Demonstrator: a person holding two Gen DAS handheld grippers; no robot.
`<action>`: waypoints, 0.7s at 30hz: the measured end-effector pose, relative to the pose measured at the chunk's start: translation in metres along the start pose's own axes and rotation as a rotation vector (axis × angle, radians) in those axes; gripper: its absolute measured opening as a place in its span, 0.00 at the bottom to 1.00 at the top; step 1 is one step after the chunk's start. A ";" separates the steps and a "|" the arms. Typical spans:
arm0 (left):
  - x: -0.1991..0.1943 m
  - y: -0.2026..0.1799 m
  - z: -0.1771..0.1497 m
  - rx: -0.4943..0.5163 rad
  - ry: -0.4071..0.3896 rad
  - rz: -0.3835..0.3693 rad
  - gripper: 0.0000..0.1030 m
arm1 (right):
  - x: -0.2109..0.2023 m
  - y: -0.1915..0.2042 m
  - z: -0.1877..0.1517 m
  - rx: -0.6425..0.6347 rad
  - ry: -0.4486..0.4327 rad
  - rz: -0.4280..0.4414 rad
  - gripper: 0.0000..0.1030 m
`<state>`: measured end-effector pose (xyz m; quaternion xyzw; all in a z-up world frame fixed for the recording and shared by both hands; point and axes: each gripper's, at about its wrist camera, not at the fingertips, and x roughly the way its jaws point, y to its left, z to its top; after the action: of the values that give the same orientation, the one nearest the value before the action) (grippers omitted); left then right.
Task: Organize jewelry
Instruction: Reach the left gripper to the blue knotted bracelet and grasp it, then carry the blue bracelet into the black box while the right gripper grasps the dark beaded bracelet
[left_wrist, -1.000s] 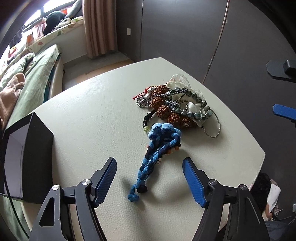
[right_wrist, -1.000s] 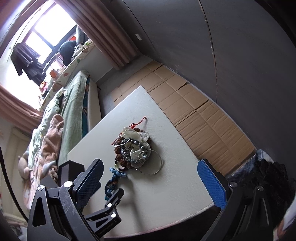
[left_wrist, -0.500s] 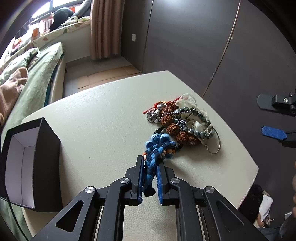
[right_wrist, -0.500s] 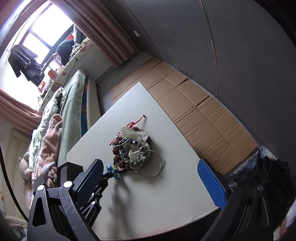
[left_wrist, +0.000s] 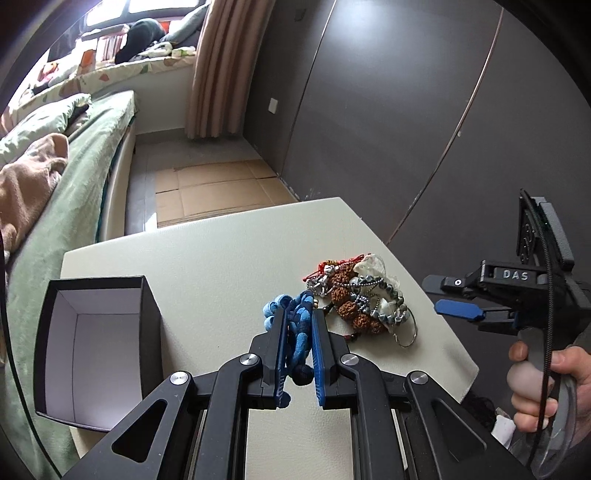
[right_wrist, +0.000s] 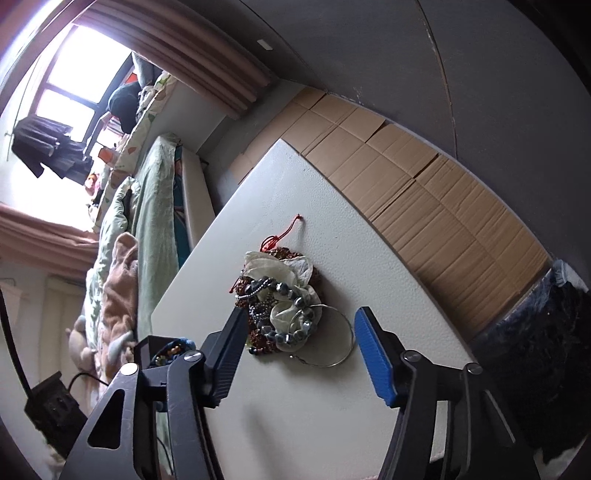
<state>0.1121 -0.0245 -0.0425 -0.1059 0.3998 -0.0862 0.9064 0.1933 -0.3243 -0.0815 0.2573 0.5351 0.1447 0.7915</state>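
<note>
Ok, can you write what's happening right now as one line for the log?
left hand-held gripper: shut on blue braided bracelet | right hand-held gripper: open above jewelry pile | black box: open

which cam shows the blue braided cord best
The left wrist view: the blue braided cord sits centred, clamped between the left tongs, its knots clear. The right wrist view shows only a sliver of it, mostly hidden behind a tong finger.
</note>
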 end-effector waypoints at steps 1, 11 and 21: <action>-0.002 0.001 0.001 -0.003 -0.004 -0.003 0.12 | 0.005 0.004 0.000 -0.012 0.005 -0.006 0.51; -0.012 0.025 0.011 -0.045 -0.033 -0.008 0.12 | 0.048 0.023 0.016 -0.131 0.051 -0.137 0.39; -0.020 0.031 0.011 -0.054 -0.038 -0.006 0.12 | 0.050 0.026 0.011 -0.203 0.059 -0.248 0.27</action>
<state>0.1085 0.0117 -0.0292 -0.1330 0.3842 -0.0760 0.9105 0.2238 -0.2806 -0.1019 0.1035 0.5684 0.1068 0.8092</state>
